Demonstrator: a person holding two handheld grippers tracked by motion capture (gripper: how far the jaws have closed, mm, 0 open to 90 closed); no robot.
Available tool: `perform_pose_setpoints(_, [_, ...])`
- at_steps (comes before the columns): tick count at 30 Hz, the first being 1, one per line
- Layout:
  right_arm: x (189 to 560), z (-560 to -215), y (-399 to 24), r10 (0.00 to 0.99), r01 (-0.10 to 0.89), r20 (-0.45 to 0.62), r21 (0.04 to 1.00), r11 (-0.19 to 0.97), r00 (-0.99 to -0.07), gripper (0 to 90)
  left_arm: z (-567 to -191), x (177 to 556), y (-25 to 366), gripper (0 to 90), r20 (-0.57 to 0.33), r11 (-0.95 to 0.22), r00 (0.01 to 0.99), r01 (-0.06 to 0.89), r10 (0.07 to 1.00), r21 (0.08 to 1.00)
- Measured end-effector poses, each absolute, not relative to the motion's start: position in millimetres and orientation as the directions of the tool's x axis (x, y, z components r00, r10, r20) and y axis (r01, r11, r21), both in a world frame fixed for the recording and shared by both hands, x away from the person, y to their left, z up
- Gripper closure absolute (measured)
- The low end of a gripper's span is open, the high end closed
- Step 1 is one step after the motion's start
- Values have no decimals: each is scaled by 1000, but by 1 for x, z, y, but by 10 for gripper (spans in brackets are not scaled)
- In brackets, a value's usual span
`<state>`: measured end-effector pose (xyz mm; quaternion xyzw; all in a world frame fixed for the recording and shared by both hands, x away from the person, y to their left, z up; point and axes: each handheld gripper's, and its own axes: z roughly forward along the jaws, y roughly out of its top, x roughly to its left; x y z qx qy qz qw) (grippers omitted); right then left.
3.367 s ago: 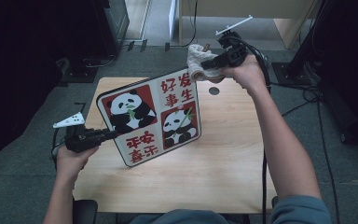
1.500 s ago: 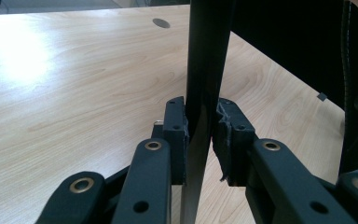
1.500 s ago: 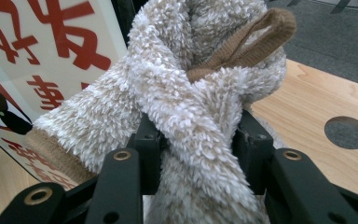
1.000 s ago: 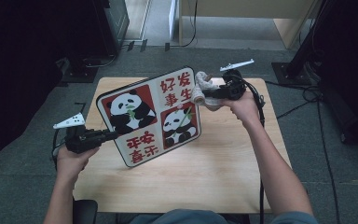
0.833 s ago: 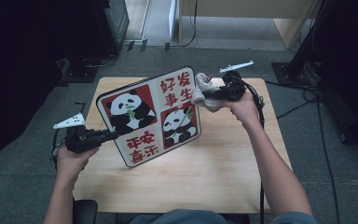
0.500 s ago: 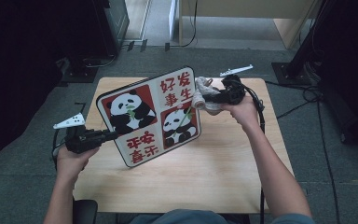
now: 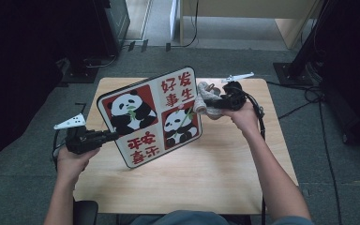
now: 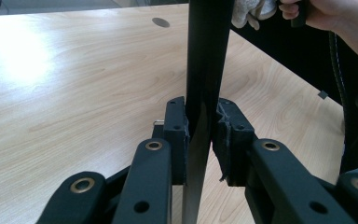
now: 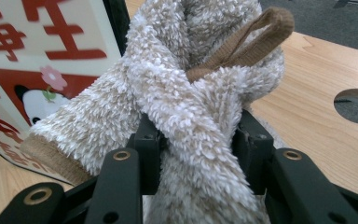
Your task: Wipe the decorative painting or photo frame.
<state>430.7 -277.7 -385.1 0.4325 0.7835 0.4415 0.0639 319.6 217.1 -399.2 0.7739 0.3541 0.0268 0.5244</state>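
wiping step starting: panda board (image 7: 152,117) propped tilted over tabletop (image 7: 215,178) centre, left edge clamped in left gripper (image 7: 104,137). right gripper (image 7: 215,101) clenched on fuzzy cloth (image 7: 205,97) at board's far right edge. next: press cloth flat, sweep across face.

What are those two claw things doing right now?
Left gripper: closed on the edge of the panda board.
Right gripper: closed on a fluffy cloth, next to the board.
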Motion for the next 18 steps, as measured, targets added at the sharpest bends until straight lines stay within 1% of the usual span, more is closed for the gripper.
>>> perform_pose_setpoints(7, [429,-393,-277,741,616,265,748,246,-618,603,-399,319,217,768,-330,-199,748,519,575,831])
perform_pose_setpoints(15, [426,-405,-278,744,639,286,732,237,-604,603,-399,319,216,768,-330,-199,748,520,576,831])
perform_pose_setpoints(18, [425,-411,-279,744,631,274,736,246,-610,603,-399,319,216,768,-328,-201,749,519,575,831])
